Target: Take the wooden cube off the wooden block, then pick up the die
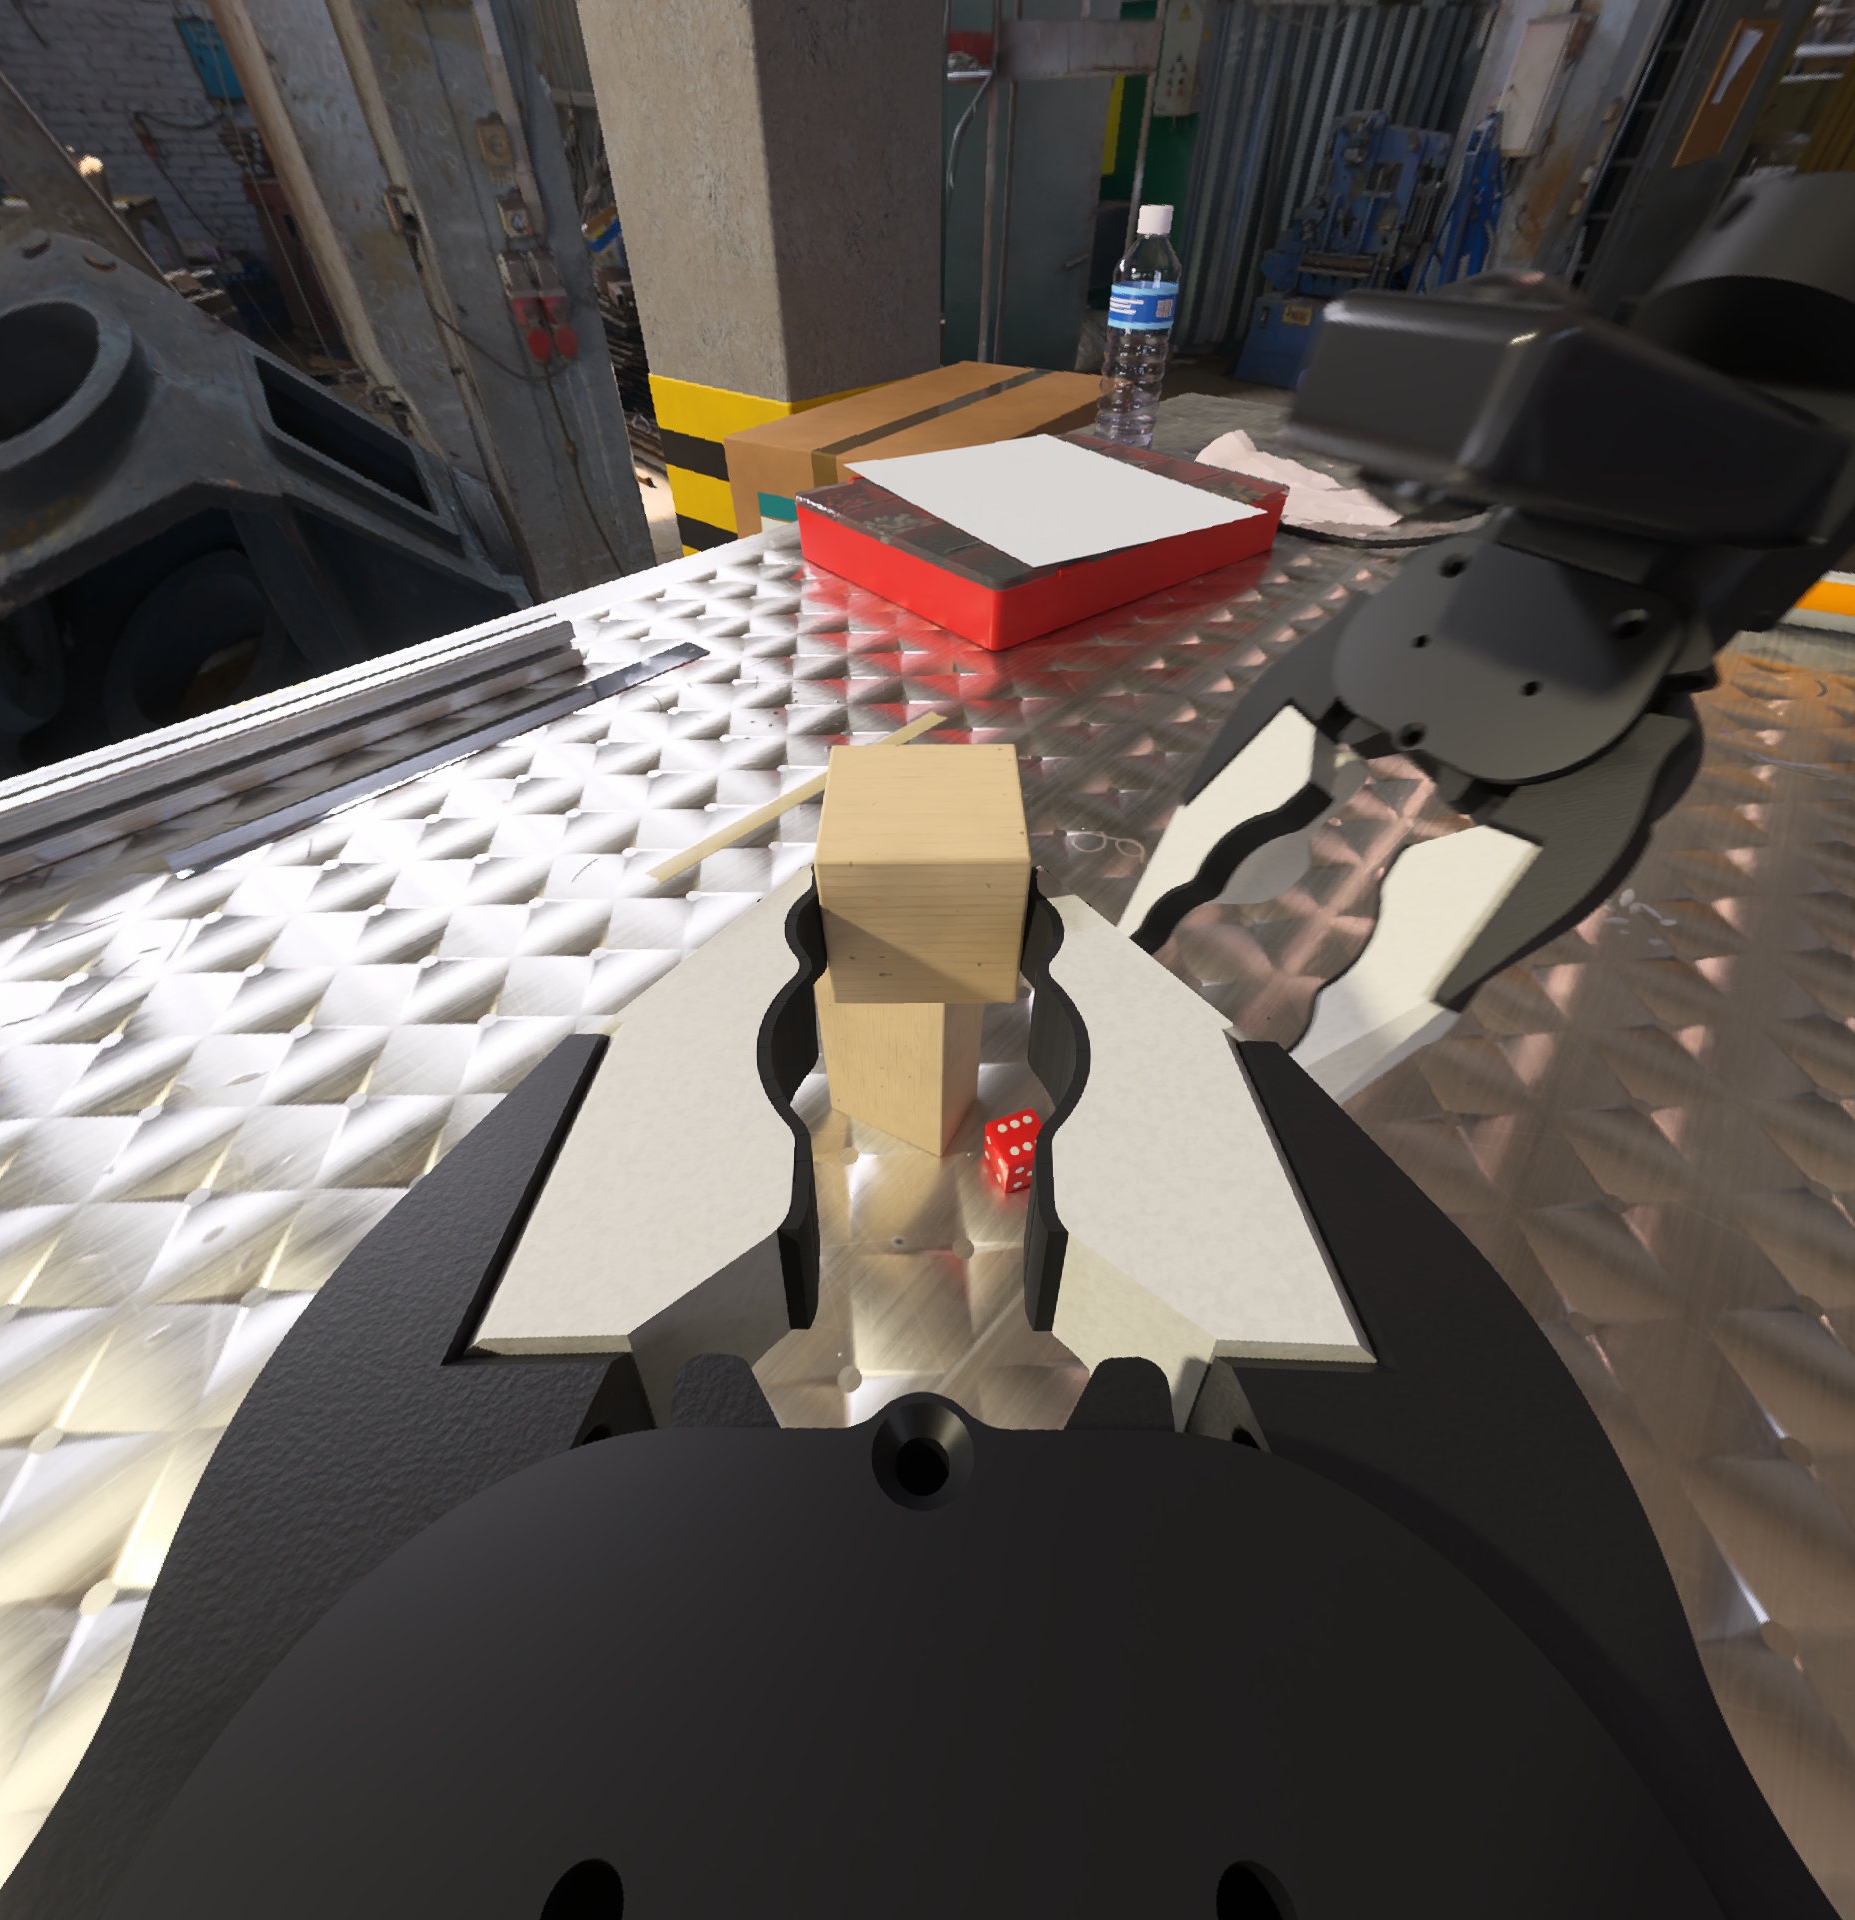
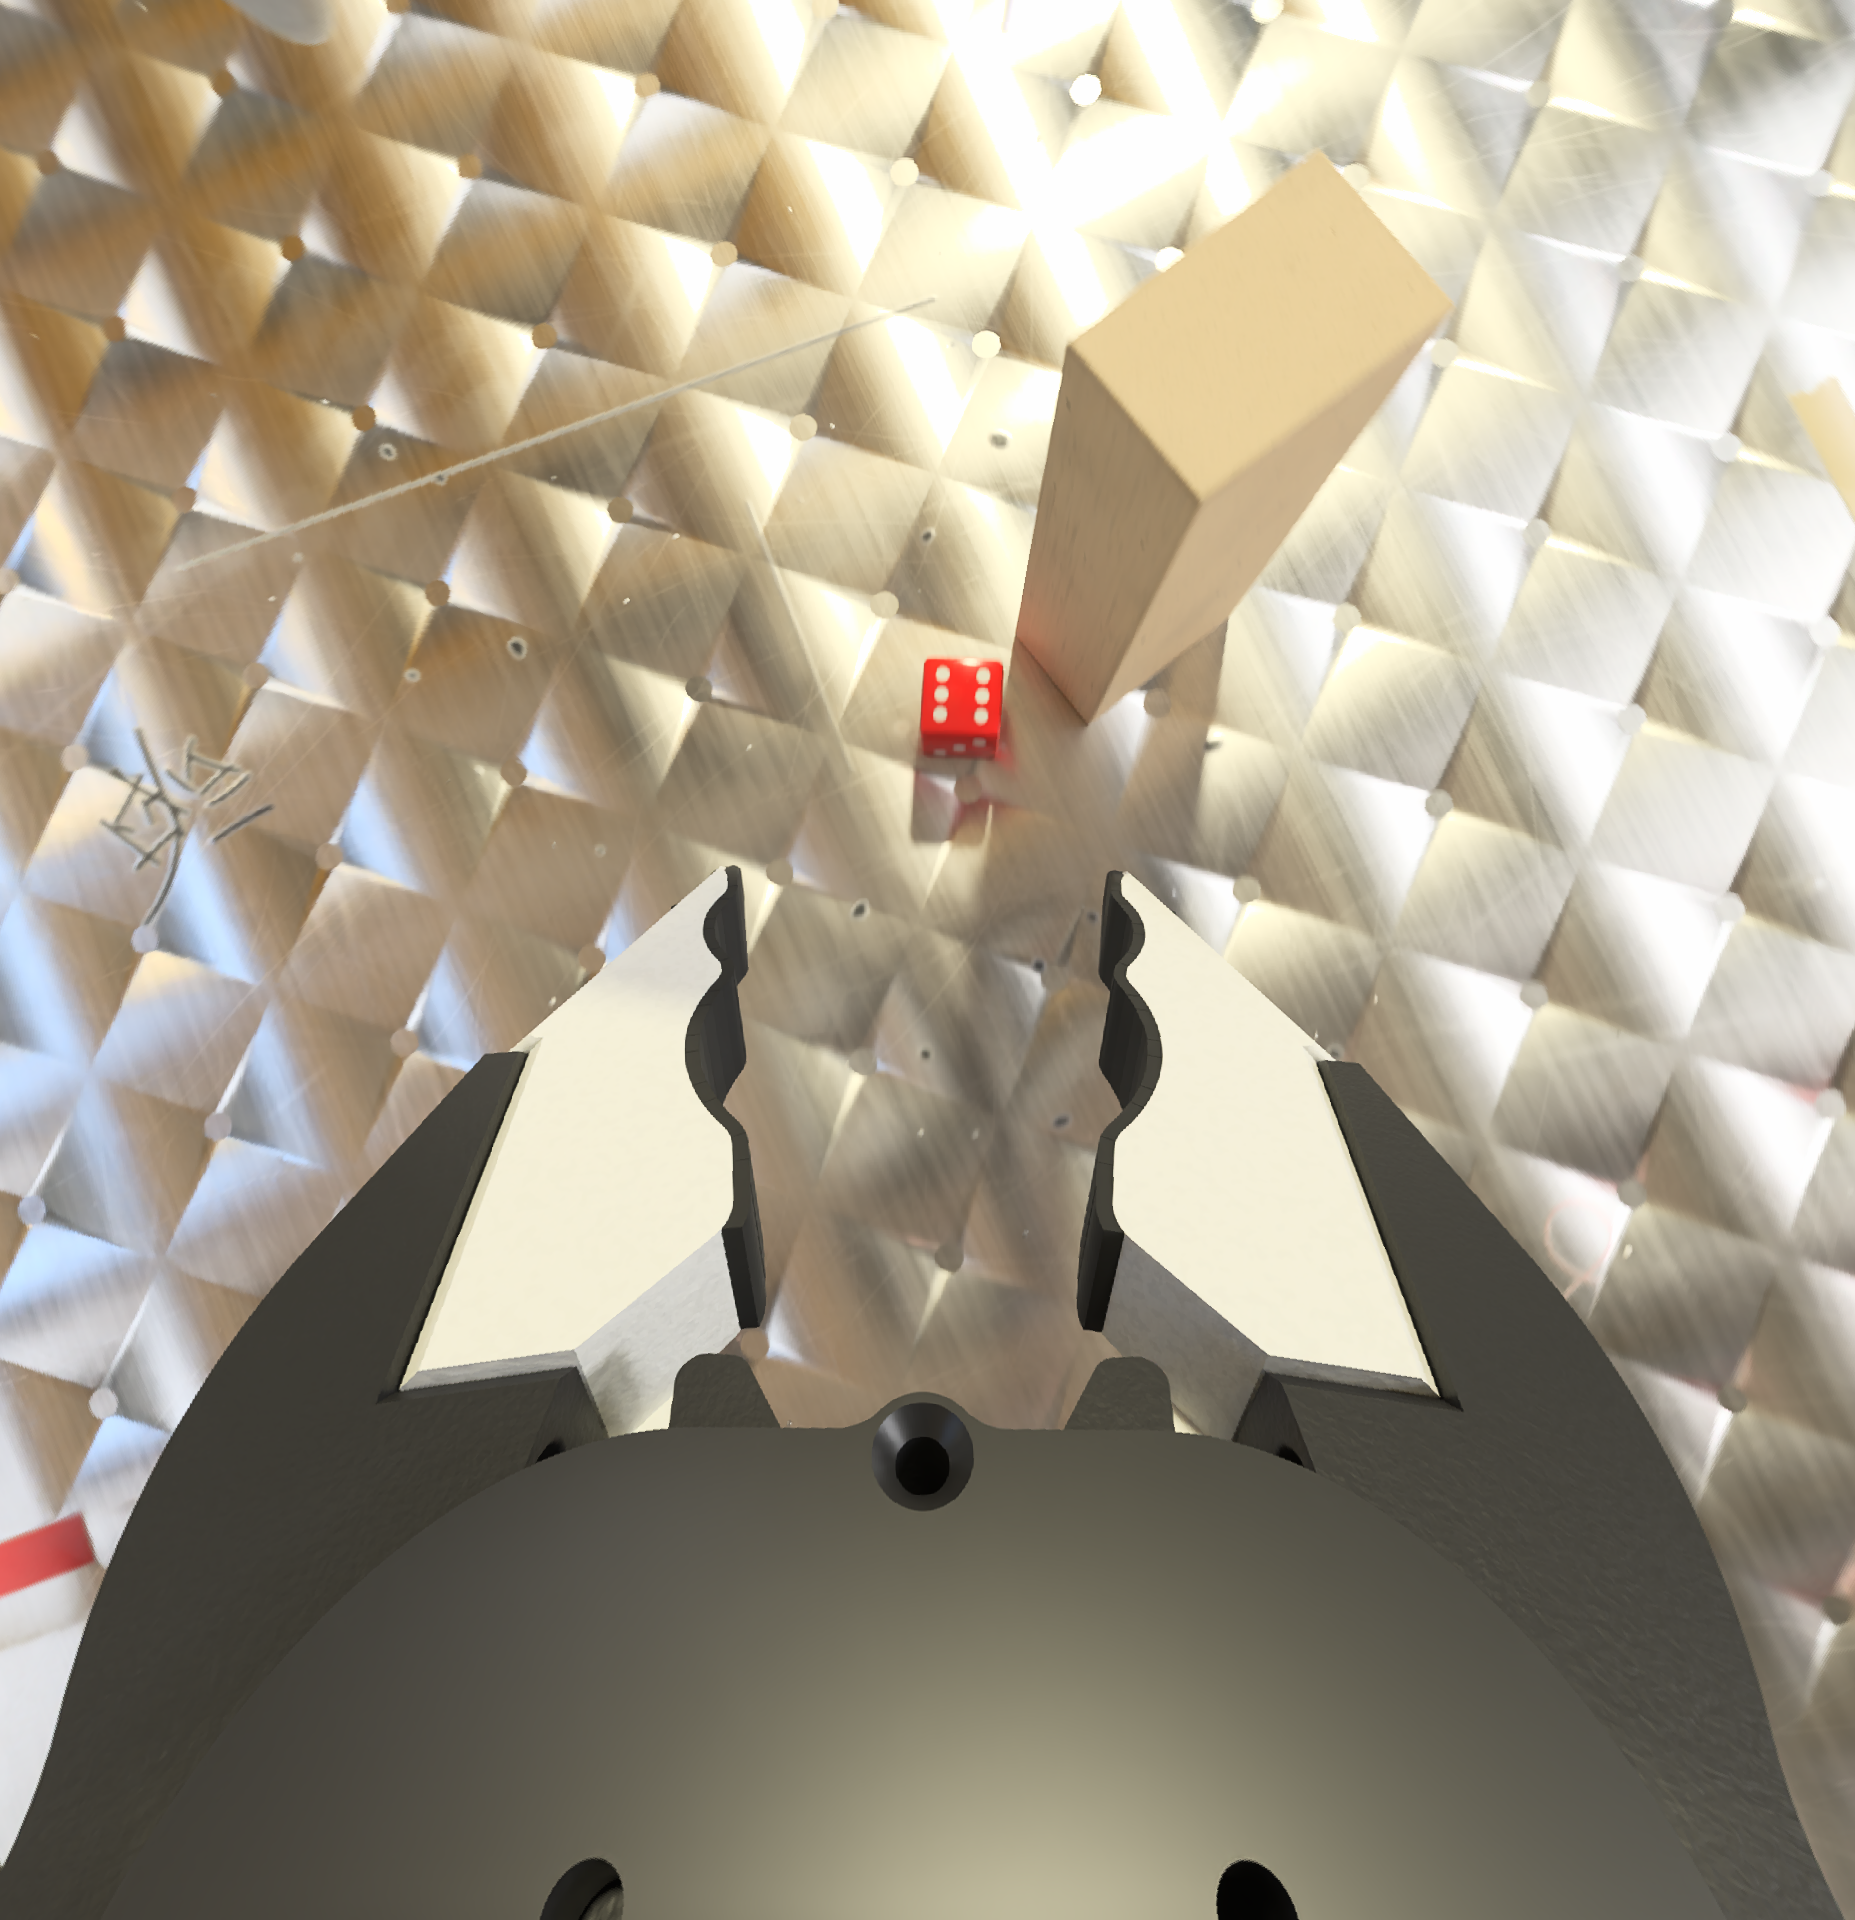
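Red is the tray (image 1: 1016, 613) at the far side of the metal table (image 1: 383, 935); we see a white sheet (image 1: 1058, 499) lying on top of it, and what is under the sheet we cannot tell. Behind it stand a brown cardboard box (image 1: 902, 426), closed with dark tape, and a clear water bottle (image 1: 1139, 322) with a white cap and a blue label; its writing is too small to read.

In the left wrist view, the left gripper (image 1: 923, 925) has its fingers clamped on the wooden cube (image 1: 921, 873), one at each side. The wooden block (image 1: 902, 1070) stands upright just below the cube; we cannot tell if they touch. In the right wrist view no cube shows on the block's top.

The red die (image 2: 961, 707) lies on the table just beside the foot of the block, with six white dots up. The right gripper (image 2: 923, 894) hovers above it, fingers apart and empty.
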Robot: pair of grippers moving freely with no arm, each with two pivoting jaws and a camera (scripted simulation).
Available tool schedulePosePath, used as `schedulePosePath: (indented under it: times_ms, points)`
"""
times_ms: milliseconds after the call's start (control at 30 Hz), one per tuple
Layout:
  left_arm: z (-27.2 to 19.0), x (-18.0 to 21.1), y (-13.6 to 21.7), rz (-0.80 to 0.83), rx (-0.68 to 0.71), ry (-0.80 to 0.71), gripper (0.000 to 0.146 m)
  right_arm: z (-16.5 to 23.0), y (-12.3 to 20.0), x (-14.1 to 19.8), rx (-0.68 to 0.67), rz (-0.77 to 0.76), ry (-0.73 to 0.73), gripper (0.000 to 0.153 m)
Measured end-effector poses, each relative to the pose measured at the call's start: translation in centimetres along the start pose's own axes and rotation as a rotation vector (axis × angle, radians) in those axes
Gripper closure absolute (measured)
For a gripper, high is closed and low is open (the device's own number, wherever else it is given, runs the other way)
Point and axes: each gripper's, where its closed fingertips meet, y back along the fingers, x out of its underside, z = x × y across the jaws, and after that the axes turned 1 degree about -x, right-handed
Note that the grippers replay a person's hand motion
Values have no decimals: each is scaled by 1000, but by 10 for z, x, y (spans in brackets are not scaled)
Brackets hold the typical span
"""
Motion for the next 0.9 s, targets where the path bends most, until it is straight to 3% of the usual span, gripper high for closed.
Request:
schedulePosePath:
  times_ms: [233, 433, 600, 633, 767, 900]
  points:
    - [9, -1, 16, -17, -24, 10, 109, -5, -30, -23, 3, 154, -9, 100]
    - [11, 1, 26, 4, -39, -21, 109, -4, -45, -18, -13, 275, -56, 109]
    - [11, -2, 31, -12, -27, 3, 109, -8, -49, -15, 16, 326, -48, 126]
    - [11, -2, 31, -12, -22, 9, 109, -9, -49, -15, 10, 326, -54, 134]
    - [10, 1, 30, -4, -11, 16, 109, -13, -42, -21, 5, 255, -56, 134]
    - [7, 4, 29, -1, 21, 24, 109, -27, -15, -39, -2, 42, -31, 134]
